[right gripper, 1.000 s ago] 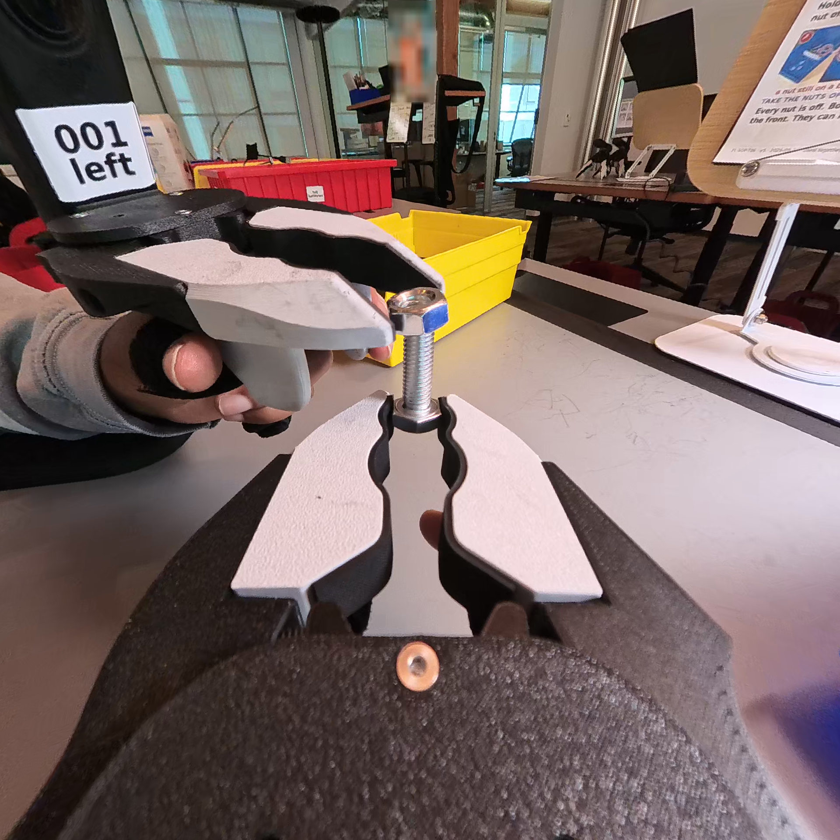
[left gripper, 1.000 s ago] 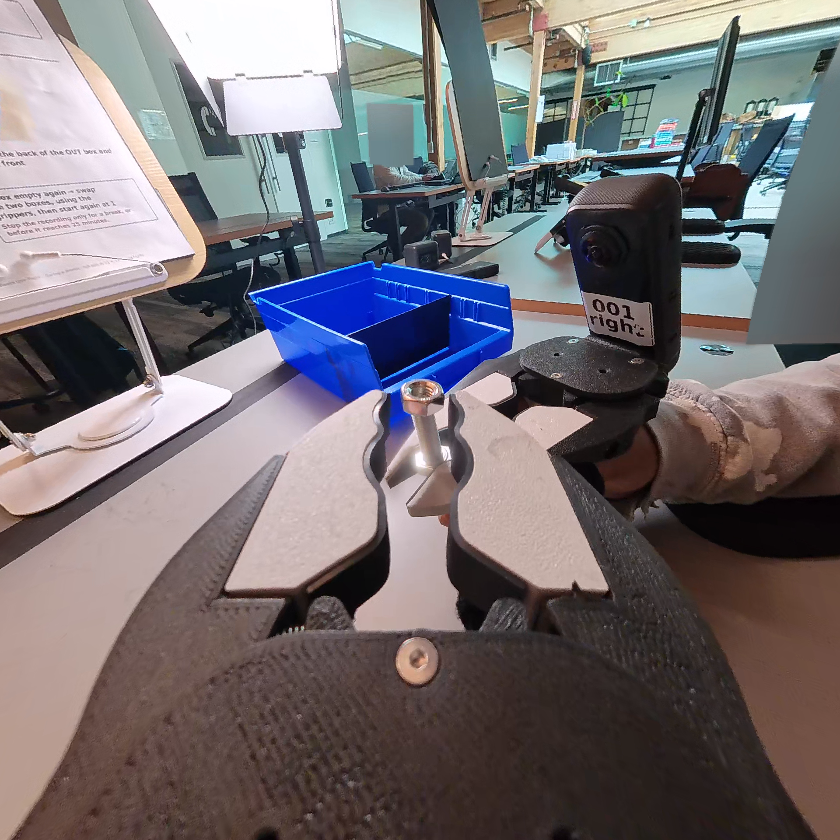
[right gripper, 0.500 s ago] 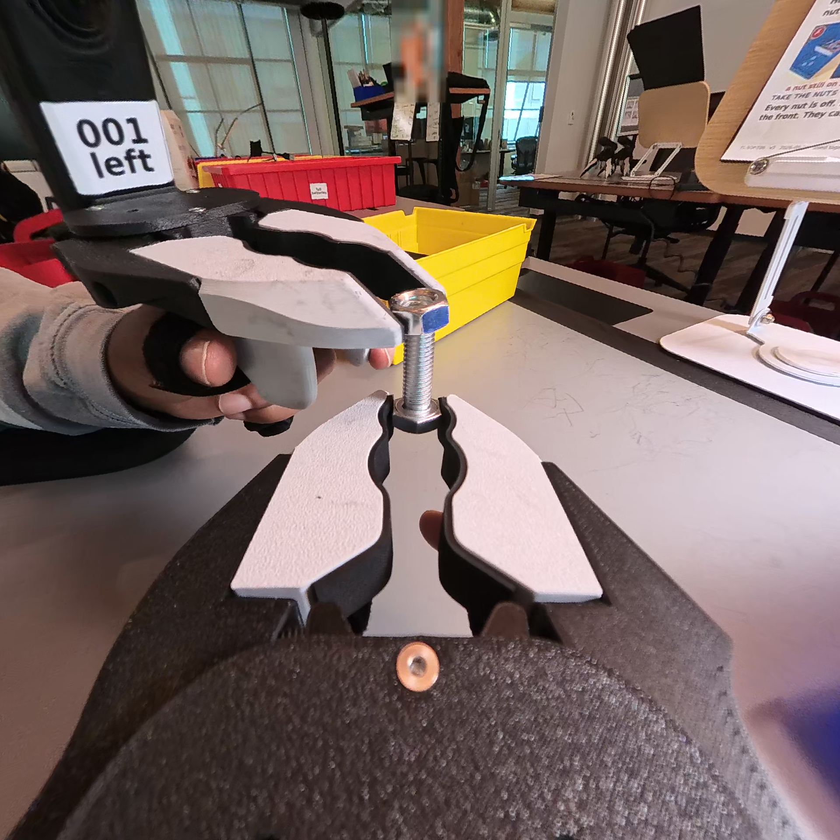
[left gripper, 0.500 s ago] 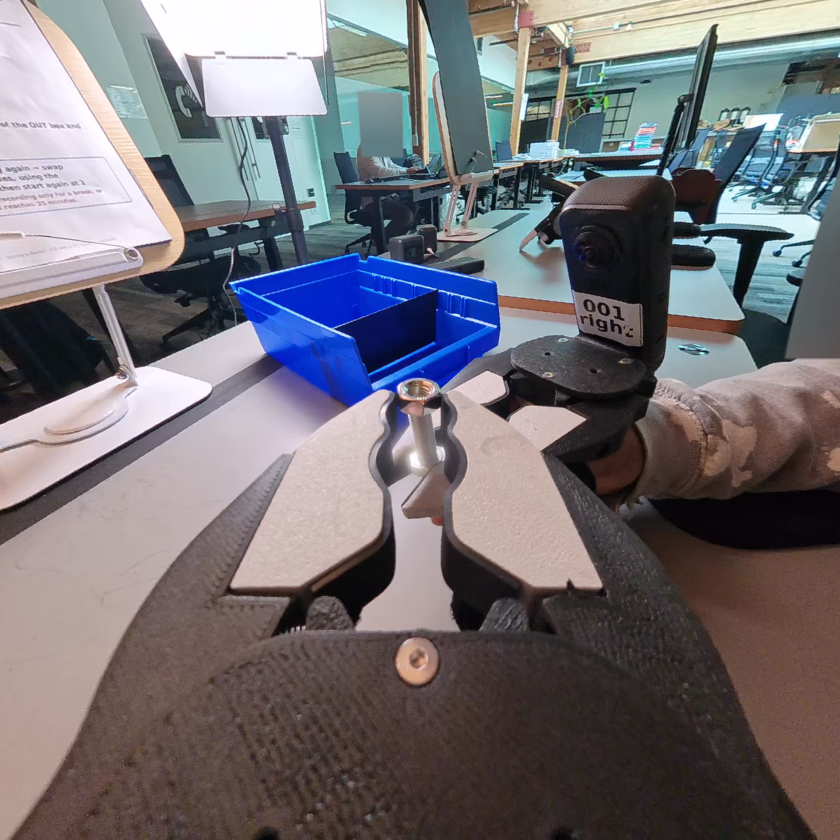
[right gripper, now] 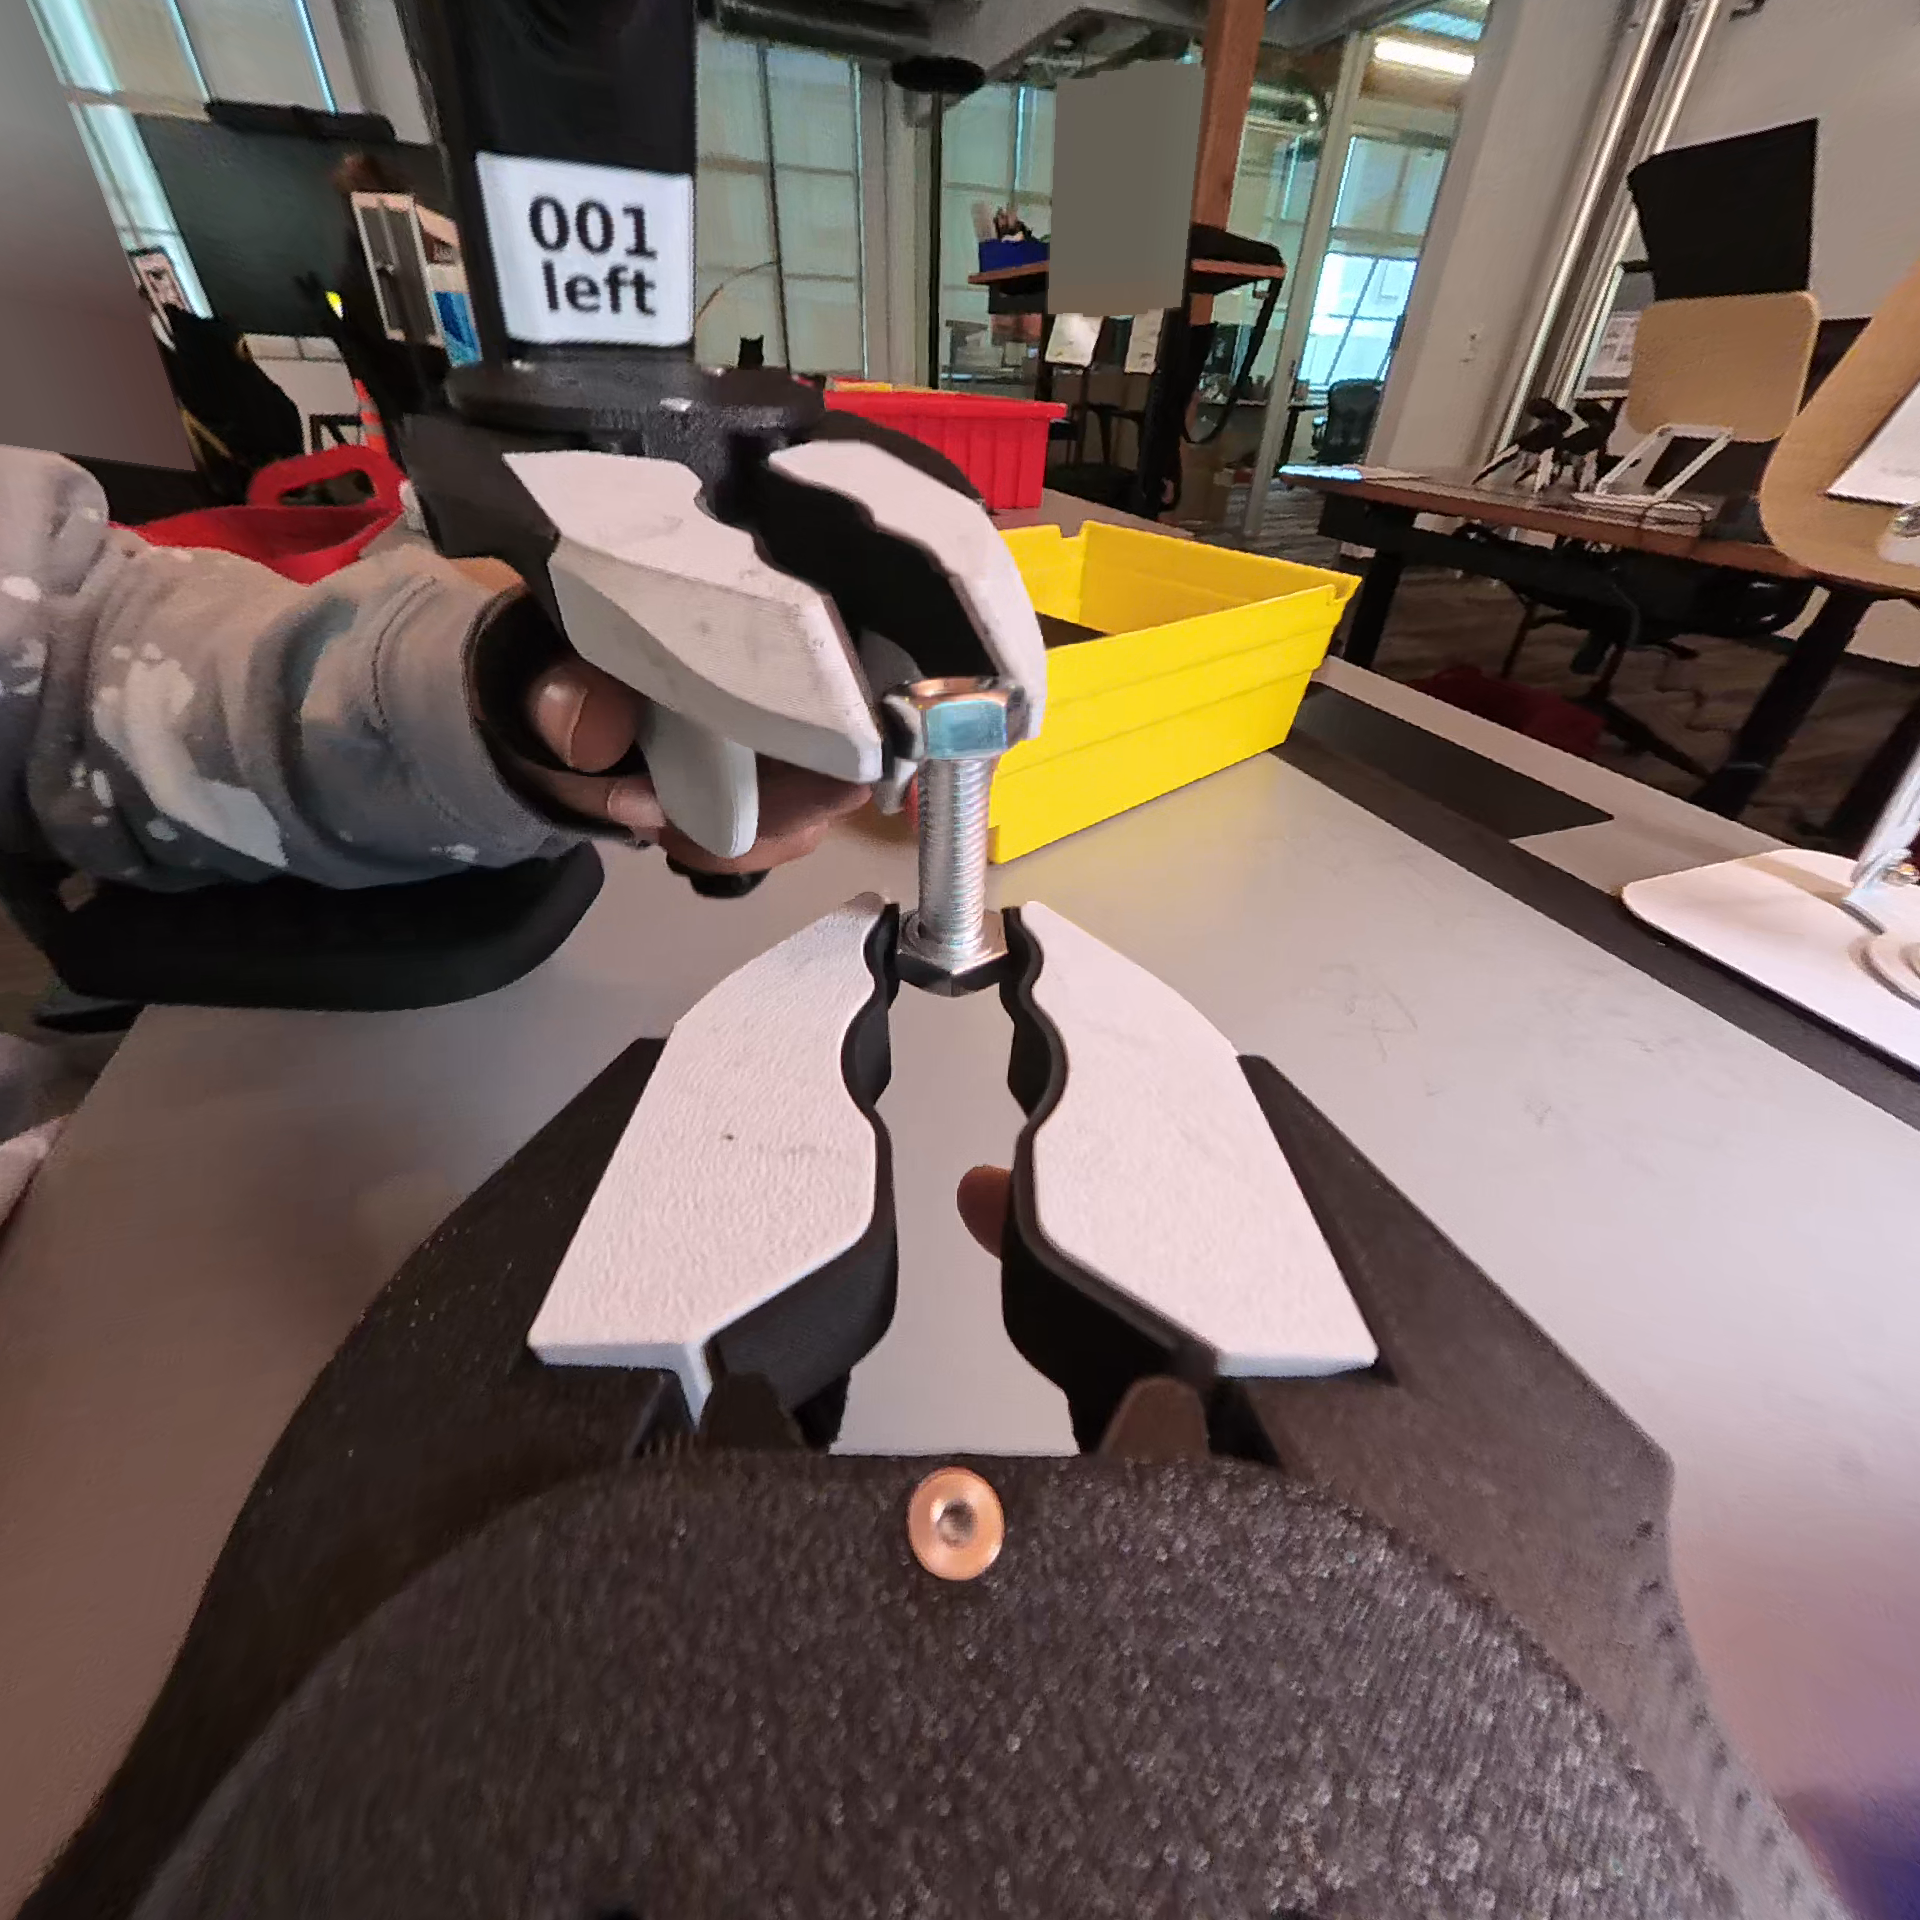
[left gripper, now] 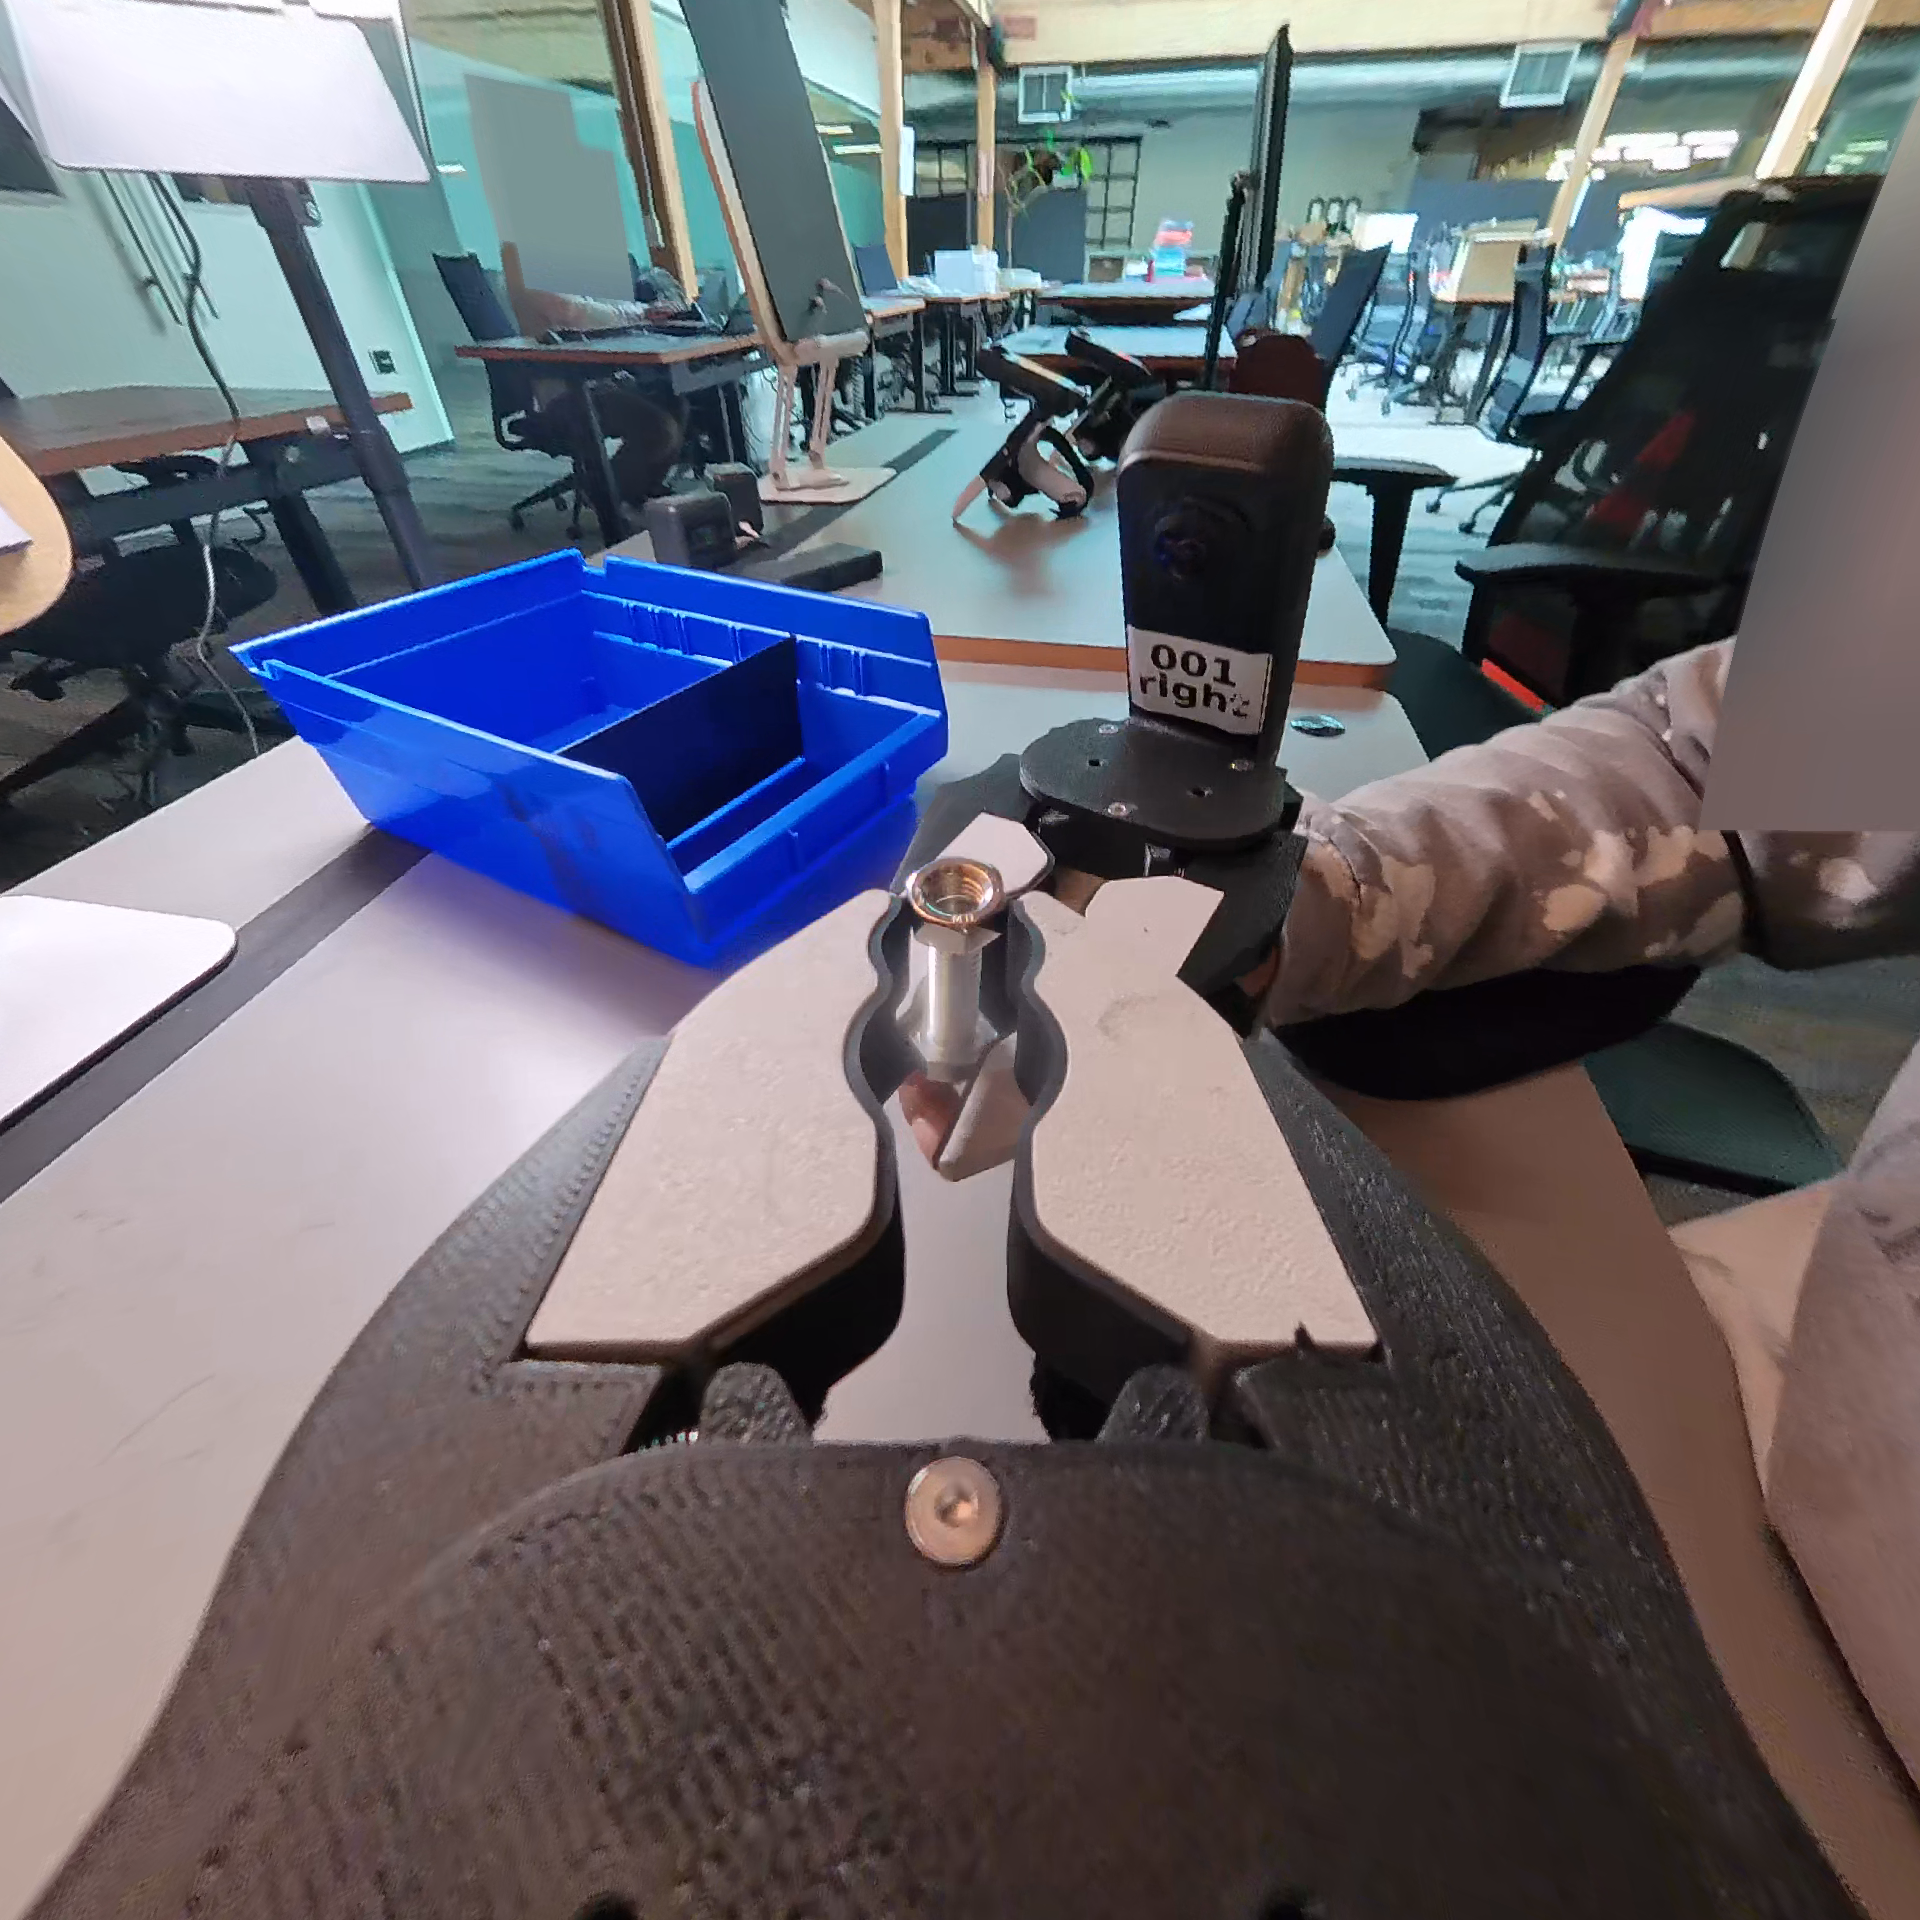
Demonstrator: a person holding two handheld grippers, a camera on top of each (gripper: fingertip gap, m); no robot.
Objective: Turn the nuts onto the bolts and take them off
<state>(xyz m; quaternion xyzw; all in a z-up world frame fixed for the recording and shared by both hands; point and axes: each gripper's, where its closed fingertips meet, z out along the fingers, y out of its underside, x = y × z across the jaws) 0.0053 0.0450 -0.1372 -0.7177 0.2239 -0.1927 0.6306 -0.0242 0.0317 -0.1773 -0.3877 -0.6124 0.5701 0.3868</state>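
Observation:
A silver bolt (right gripper: 951, 852) stands upright above the grey table (right gripper: 1455, 1091). My right gripper (right gripper: 951, 951) is shut on the hex head at its lower end. My left gripper (right gripper: 961, 717) comes in from the left and is shut on the nut (right gripper: 961, 722) at the bolt's top end. In the left wrist view my left gripper (left gripper: 951, 914) grips the hollow nut (left gripper: 948, 896), the bolt (left gripper: 940, 997) runs down below it, and the right gripper (left gripper: 1143, 810) sits behind it, its jaws mostly hidden.
A blue divided bin (left gripper: 582, 727) stands on the table to the left in the left wrist view. A yellow bin (right gripper: 1174, 665) and a red bin (right gripper: 945, 426) stand behind the bolt. White stand bases (right gripper: 1787, 935) (left gripper: 83, 977) lie near the table edge. The gap from one gripper's tips to the other's is roughly 5 cm.
My left gripper has swung around the bolt's axis with the nut in its grip, its fingers now pointing more toward the right wrist camera. The right gripper has held the bolt still.

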